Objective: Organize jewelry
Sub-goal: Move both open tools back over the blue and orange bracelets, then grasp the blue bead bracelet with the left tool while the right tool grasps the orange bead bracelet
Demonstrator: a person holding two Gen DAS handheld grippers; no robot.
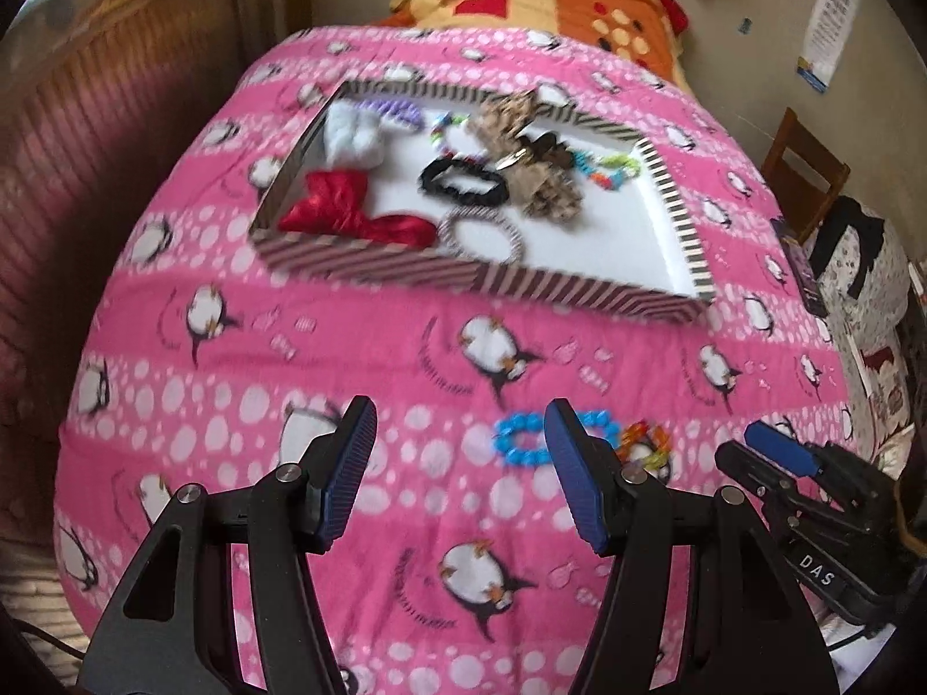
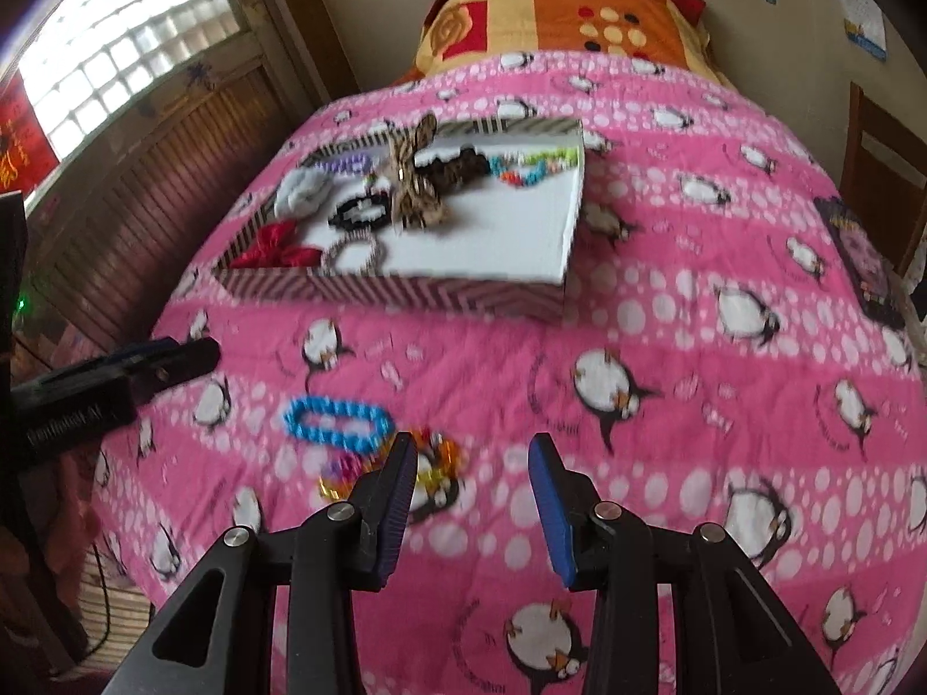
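A striped box (image 1: 405,272) (image 2: 440,292) with a white floor lies on the pink penguin blanket. It holds a red bow (image 1: 342,208) (image 2: 272,246), a black scrunchie (image 1: 463,179), a leopard bow (image 1: 539,174) (image 2: 414,191), a white scrunchie (image 1: 353,133) and bead bracelets. A blue bead bracelet (image 1: 521,440) (image 2: 336,423) and an orange-yellow bead bracelet (image 1: 646,446) (image 2: 434,463) lie on the blanket in front of the box. My left gripper (image 1: 457,457) is open and empty, left of the blue bracelet. My right gripper (image 2: 472,492) is open and empty, just right of the orange bracelet.
The right gripper's body (image 1: 811,492) shows at the right of the left wrist view; the left gripper's body (image 2: 104,388) shows at the left of the right wrist view. An orange patterned pillow (image 2: 556,17) lies at the bed's head. A wooden chair (image 1: 805,168) stands to the right.
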